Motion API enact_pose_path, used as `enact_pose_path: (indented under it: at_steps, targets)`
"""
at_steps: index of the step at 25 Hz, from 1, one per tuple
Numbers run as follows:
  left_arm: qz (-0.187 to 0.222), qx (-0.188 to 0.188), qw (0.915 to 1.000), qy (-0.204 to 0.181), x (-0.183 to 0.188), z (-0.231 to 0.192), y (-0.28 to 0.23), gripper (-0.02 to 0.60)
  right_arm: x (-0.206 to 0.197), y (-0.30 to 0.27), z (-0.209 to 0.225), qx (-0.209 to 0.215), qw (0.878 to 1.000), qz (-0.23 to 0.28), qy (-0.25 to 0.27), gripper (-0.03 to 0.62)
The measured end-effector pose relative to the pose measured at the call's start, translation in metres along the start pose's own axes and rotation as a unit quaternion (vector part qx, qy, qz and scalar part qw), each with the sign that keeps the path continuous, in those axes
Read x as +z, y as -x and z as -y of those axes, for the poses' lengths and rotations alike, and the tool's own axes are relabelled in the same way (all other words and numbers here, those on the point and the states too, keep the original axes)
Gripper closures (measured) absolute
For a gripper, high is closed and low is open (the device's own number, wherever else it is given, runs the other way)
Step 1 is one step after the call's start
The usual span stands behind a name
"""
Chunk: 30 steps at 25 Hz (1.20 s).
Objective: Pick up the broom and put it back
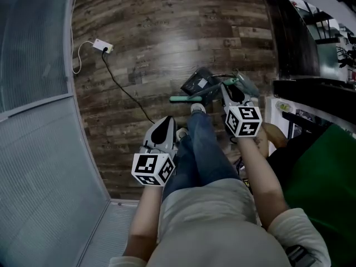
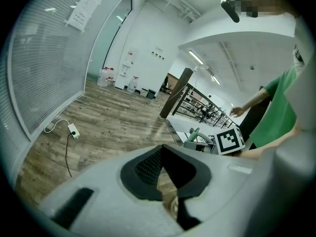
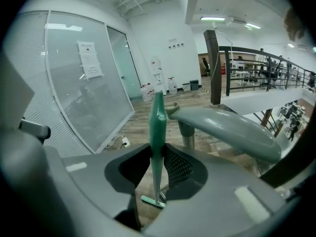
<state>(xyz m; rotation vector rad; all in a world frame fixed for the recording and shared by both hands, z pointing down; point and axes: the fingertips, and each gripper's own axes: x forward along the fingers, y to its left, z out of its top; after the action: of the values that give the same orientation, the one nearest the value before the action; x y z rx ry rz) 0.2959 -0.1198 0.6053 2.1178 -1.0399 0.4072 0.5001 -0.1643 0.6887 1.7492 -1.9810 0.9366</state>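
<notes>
Above open wood floor (image 1: 167,32), right gripper (image 3: 158,148) clamped on broom (image 3: 158,116); left gripper (image 2: 162,148) closed, empty.

- Floor (image 1: 167,26): spread out before you.
- Glass partition (image 1: 33,49): ran along your left.
- Power strip (image 1: 103,47): lay on the floor near the partition; its cable (image 1: 125,90) trailed back toward your legs.
- Dustpan (image 1: 197,83): sat on the floor ahead of your feet, just left of your right gripper (image 1: 228,87).
- Broom handle (image 1: 186,99): stood between that gripper's jaws, beside the dustpan.
- Left gripper (image 1: 164,121): was over your knee, apart from both.
- Second person (image 1: 325,171): stood at your right.
</notes>
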Motion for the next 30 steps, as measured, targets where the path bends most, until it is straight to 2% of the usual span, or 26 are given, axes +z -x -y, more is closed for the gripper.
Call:
enact_pose_path:
  at_steps: [8,19,30]
  targets:
    - [0.005,-0.001,1.0000,-0.007,-0.002,-0.001,0.014,0.576,-0.007,0.012,-0.016,0.004,1.000,0.003,0.011,0.500]
    - [0.008,-0.006,0.9998,-0.017,-0.003,-0.003,0.039,0.575,-0.011,0.029,-0.054,0.021,0.998,0.000,0.052,0.500]
    - [0.032,-0.007,0.9992,-0.022,0.007,0.006,0.074,0.575,0.000,0.065,-0.086,0.029,0.994,0.006,0.106,0.500]
